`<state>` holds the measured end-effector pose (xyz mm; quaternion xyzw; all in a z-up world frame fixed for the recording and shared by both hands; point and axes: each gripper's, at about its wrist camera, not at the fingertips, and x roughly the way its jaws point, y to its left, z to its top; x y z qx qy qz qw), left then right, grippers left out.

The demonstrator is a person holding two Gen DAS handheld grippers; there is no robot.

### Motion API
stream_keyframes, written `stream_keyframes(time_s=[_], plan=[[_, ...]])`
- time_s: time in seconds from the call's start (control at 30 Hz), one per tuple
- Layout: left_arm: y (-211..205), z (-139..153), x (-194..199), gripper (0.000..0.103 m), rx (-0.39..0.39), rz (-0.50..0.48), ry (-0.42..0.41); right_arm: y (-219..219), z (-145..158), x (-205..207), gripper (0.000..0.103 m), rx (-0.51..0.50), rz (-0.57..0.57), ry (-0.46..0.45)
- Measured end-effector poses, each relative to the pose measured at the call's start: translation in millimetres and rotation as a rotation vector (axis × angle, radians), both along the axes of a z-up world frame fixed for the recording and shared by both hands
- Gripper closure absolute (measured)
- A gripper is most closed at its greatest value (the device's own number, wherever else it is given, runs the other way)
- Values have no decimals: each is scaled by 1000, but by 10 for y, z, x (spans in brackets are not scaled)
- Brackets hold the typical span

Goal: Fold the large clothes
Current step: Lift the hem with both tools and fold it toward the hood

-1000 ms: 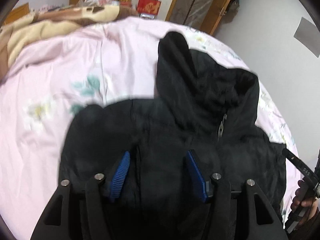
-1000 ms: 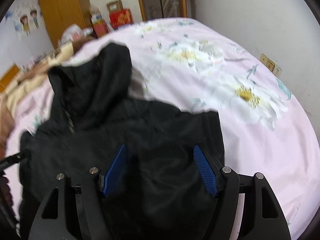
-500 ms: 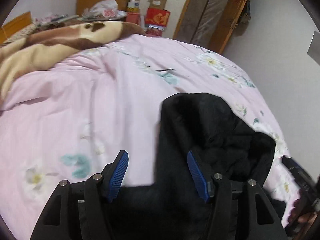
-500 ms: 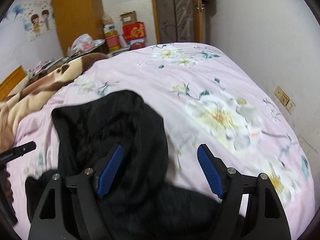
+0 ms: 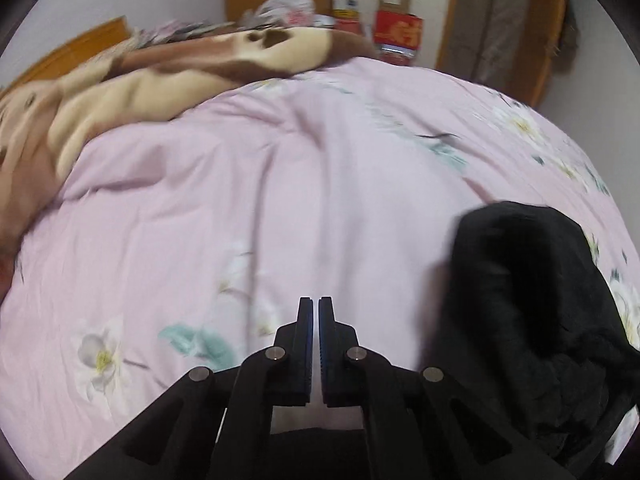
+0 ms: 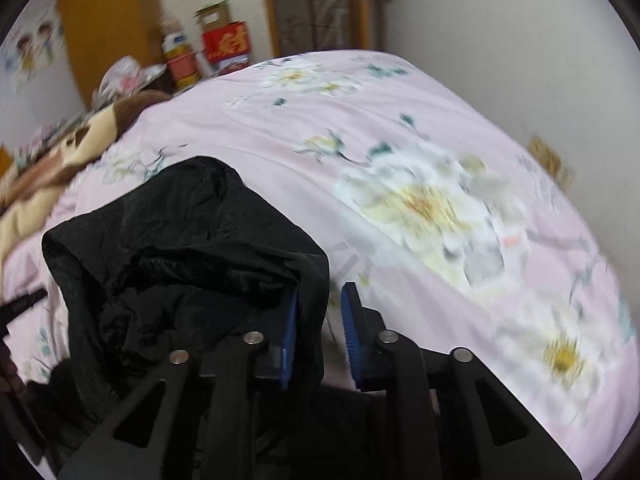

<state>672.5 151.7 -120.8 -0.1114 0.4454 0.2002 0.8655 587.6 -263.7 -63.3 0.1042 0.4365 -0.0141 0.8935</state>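
Lying bunched on the pink floral bed cover (image 5: 280, 200), the black jacket (image 6: 180, 248) sits near the bed's near edge, hood uppermost. The left tool (image 5: 314, 312) has its blue pads nearly together with only a thin slit between them and nothing in it, the jacket to its right. The right tool (image 6: 320, 300) is partly closed around a fold of the jacket's edge, a narrow gap remaining. Beyond the bed, a red box (image 6: 226, 44) stands by a brown-and-cream blanket (image 5: 180, 68); its contents are hidden.
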Motion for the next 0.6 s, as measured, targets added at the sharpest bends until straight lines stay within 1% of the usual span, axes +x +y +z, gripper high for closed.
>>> stream_keyframes(time_s=[0.03,0.07,0.1,0.13,0.17,0.2,0.23,0.27,0.3,0.33,0.37,0.4,0.47,0.53,0.6], plan=[[60,-36,-34,102,15,8,10,-103,-36,-51,82,71,-27,0],[80,-49,-57,102,10,-1,13,-153,-75,-70,82,107,-45,11],[115,-91,-71,102,-58,-35,4,-157,-132,-49,82,115,-40,33],[131,-105,-79,101,-152,-66,-13,-153,-151,-30,82,117,-33,37],[113,-99,-82,101,-195,-85,-17,-158,-176,-37,82,122,-37,33],[58,-61,-59,99,-209,-111,-27,-161,-195,-31,82,129,-43,43],[1,-9,-31,94,-204,-132,-44,-177,-203,-21,82,138,-47,45],[-76,69,-4,87,-204,-171,-72,-185,-194,-19,80,145,-48,34],[-162,172,26,65,-221,-222,-115,-187,-183,-15,75,140,-46,27],[-197,231,41,39,-239,-239,-144,-180,-169,-7,73,120,-44,23],[-250,328,49,32,-267,-268,-196,-170,-170,6,72,105,-40,28],[-292,399,55,29,-275,-275,-223,-164,-187,21,72,95,-37,43],[-346,475,123,29,-289,-277,-235,-159,-252,45,72,81,-38,76],[-395,489,207,29,-260,-260,-212,-152,-280,20,72,64,-20,58],[-457,423,308,29,-207,-219,-152,-148,-299,18,72,50,-6,61]])
